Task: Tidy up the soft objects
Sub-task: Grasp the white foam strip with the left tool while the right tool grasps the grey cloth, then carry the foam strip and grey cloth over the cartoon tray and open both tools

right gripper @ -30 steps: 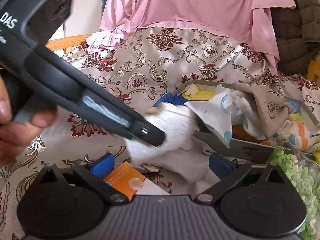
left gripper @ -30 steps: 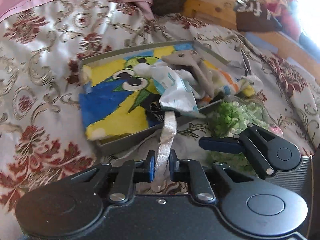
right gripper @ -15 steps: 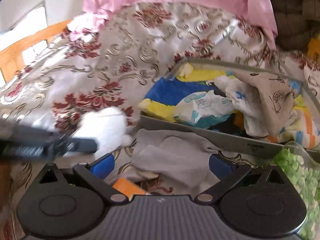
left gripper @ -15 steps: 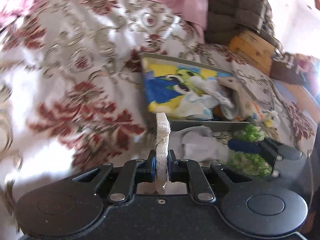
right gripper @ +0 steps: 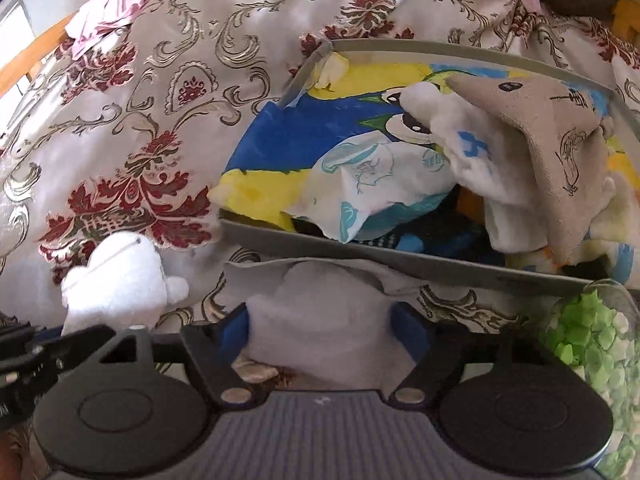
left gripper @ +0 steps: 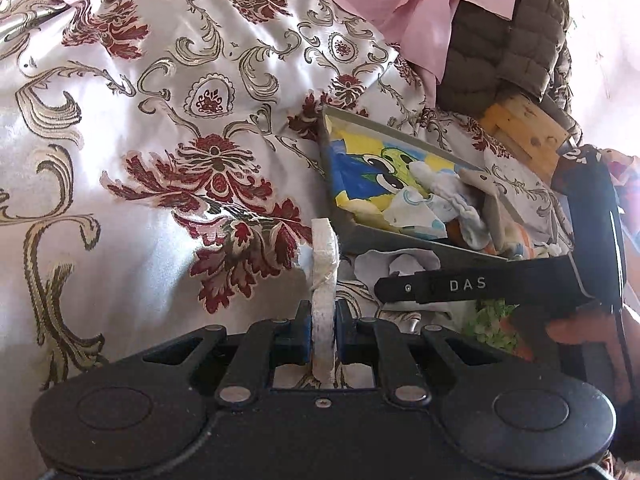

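My left gripper (left gripper: 323, 312) is shut on a white fluffy cloth (left gripper: 324, 256), seen edge-on and standing up between the pads. In the right wrist view the same white cloth (right gripper: 116, 280) hangs at the lower left, over the bedspread and left of the grey tray (right gripper: 400, 252). My right gripper (right gripper: 320, 332) points down at a pale grey cloth (right gripper: 320, 304) lying just in front of the tray. Its jaws are closing, with the cloth bunched between the blue pads. The tray holds a yellow-and-blue cartoon towel (right gripper: 288, 148), a white-and-teal packet (right gripper: 372, 184) and a beige cloth (right gripper: 540, 120).
A floral satin bedspread (left gripper: 140, 140) covers the whole surface. A clear container of green and white bits (right gripper: 592, 340) stands to the right of the grey cloth. Pink fabric (left gripper: 400, 0), an olive quilted jacket (left gripper: 500, 40) and a wooden block (left gripper: 524, 128) lie behind the tray.
My left gripper carried the white cloth leftward, away from the tray front. My right gripper moved in over the grey cloth and its jaws narrowed around it.
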